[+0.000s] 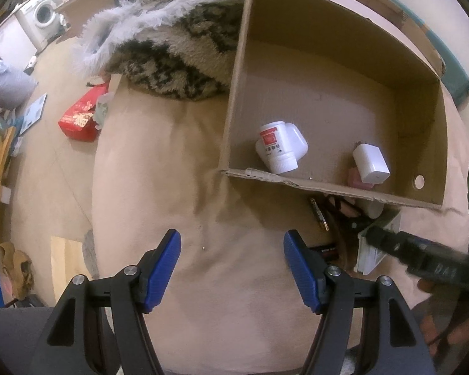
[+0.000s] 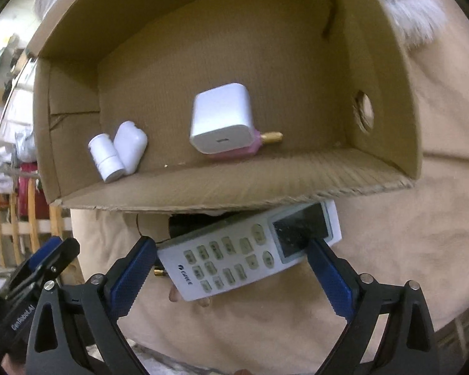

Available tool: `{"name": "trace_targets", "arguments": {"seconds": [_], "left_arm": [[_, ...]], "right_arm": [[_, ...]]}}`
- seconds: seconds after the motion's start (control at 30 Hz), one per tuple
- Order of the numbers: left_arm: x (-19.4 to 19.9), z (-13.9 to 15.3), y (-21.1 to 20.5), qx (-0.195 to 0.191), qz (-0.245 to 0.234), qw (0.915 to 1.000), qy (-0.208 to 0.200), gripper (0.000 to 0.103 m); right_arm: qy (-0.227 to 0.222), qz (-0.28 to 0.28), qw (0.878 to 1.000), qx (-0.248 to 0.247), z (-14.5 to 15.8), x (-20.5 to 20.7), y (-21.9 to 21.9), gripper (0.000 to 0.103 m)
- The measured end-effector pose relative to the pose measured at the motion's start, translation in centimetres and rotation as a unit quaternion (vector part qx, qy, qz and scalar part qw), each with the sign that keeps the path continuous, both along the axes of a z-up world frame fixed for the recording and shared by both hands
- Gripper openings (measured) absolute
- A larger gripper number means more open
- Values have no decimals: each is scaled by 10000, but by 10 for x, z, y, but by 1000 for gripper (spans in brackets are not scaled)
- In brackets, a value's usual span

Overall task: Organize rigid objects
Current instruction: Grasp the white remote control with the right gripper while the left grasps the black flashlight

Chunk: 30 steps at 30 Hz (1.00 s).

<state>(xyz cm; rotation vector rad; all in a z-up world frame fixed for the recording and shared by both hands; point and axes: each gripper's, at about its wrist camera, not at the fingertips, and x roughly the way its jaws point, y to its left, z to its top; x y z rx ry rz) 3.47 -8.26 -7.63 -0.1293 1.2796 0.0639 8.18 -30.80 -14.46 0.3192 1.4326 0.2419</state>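
Both claws spread: our left gripper [image 1: 231, 270] holds nothing, right gripper [image 2: 231, 276] brackets the remote [image 2: 247, 251], cardboard box [image 2: 234, 184] just ahead.

Box open on top, near wall in my way

Most of the cardboard box [image 2: 384, 72] floor is bare beyond the white bottles [image 2: 117, 151] and charger [image 2: 222, 118]. Its near wall stands between my right claw [image 2: 231, 276] and that space, and the remote control [image 2: 250, 250] fills my fingers' gap.

Remote [image 2: 250, 250] top under box [image 2: 234, 193].
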Motion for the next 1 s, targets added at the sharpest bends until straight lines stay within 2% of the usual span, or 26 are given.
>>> {"name": "trace_targets", "arguments": {"seconds": [0.2, 0.47, 0.57, 0.63, 0.73, 0.8, 0.93, 1.0], "left_arm": [[0, -4, -6, 107, -100, 9999, 57, 65], [3, -25, -14, 2, -95, 9991, 413, 65], [12, -41, -27, -81, -137, 9977, 656, 65], [18, -55, -38, -153, -147, 9964, 825, 65], [22, -64, -47, -18, -71, 9969, 778, 65], [25, -68, -57, 19, -164, 9966, 813, 65], [27, -74, -76, -52, -368, 9956, 864, 65], [28, -75, -83, -19, -413, 9953, 873, 69]], "right_arm": [[53, 253, 9986, -452, -9, -4, 2, 103], [346, -139, 9962, -784, -24, -28, -58, 103], [493, -294, 9972, -482, -27, -38, -73, 103], [419, -325, 9981, -301, -22, -41, -77, 103], [282, -639, 9974, 196, -13, -41, -90, 103], [234, -907, 9955, 141, -13, -38, -96, 103], [507, -1402, 9888, -14, -28, -18, -103, 103], [608, -1602, 9851, 114, -37, -10, -105, 103]]}}
